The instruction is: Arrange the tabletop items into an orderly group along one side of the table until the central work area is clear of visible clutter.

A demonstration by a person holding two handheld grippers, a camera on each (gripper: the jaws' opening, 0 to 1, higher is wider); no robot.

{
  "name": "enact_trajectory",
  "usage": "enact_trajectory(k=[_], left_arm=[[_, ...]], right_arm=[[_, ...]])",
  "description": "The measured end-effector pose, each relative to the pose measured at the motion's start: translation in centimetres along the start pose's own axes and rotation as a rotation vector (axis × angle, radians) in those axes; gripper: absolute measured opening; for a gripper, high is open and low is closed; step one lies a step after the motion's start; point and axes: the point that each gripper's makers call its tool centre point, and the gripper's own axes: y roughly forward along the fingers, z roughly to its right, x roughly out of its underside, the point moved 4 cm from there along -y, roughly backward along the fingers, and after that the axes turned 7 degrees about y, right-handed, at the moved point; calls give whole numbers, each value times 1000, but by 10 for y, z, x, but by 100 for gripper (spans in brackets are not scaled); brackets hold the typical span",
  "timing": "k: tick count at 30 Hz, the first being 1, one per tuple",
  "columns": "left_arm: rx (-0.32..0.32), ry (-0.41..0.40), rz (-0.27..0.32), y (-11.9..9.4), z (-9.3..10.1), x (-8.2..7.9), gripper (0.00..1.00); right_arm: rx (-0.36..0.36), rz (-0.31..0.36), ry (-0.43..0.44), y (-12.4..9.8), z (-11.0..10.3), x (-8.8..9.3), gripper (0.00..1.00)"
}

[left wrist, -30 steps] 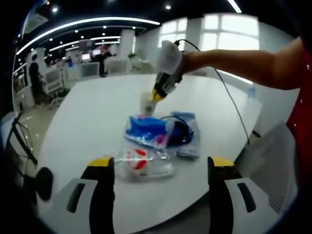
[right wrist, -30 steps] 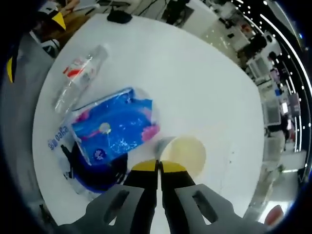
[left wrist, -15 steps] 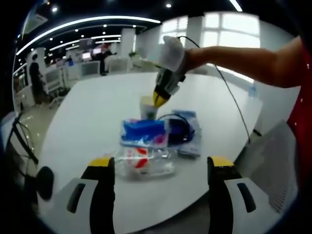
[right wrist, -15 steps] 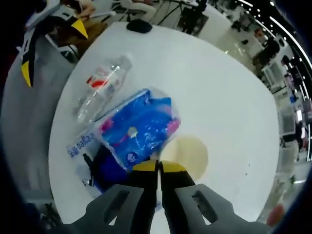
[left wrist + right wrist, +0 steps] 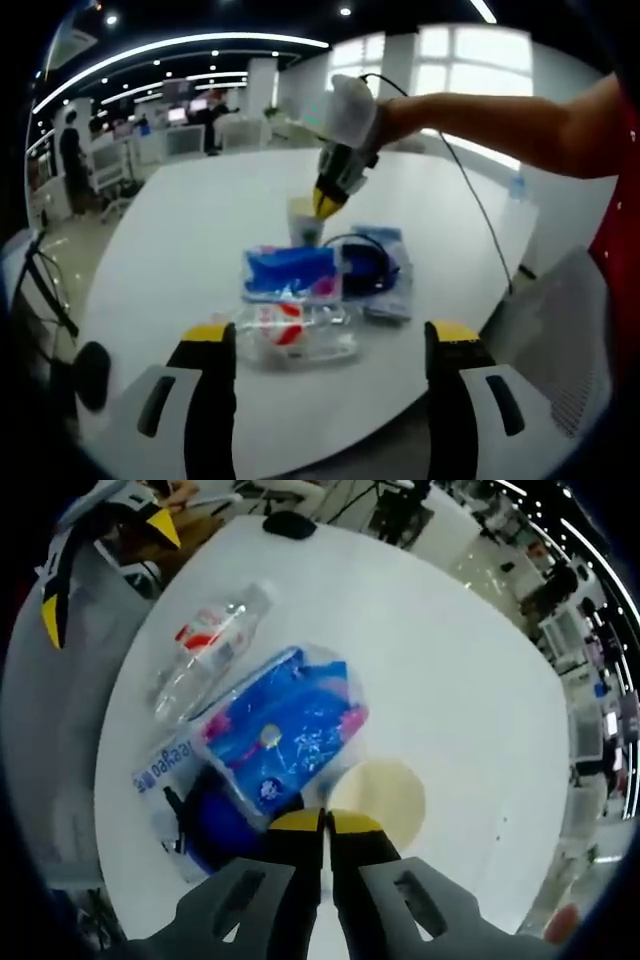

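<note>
1. Your right tool is clenched on the near rim of the paper cup; its yellow tips sit pressed together with the rim pinched between them; in the left gripper view the same tool comes down from above onto the cup.
2. Your left tool is released, jaws standing wide apart at the near edge of the tabletop, grasping nothing.
3. Just beside the cup lies the blue tissue pack, touching or nearly touching it; I cannot tell which; under and beside the pack sits a clear bag with a coiled black cable inside.
4. The clear water bottle with a red label lies on its side between the tissue pack and your left tool, close to the tabletop's near edge.
5. A dark round object rests apart from the cluster, near the tabletop's rim.
6. The step in hand looks like bringing the cup in against the group; the cluster already hugs one side, and the far expanse of the tabletop is bare.
7. Next move: set the cup upright against the tissue pack, then let go cleanly; a rim pinch on a light cup tips easily, so lower it flat before you release.
</note>
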Motion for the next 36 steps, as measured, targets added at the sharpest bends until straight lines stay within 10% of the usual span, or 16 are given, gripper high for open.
enact_trajectory(k=[36], left_arm=[[4,9,-16,1,1,1,74]], right_arm=[[67,100,13,-37,-2,-13,16]])
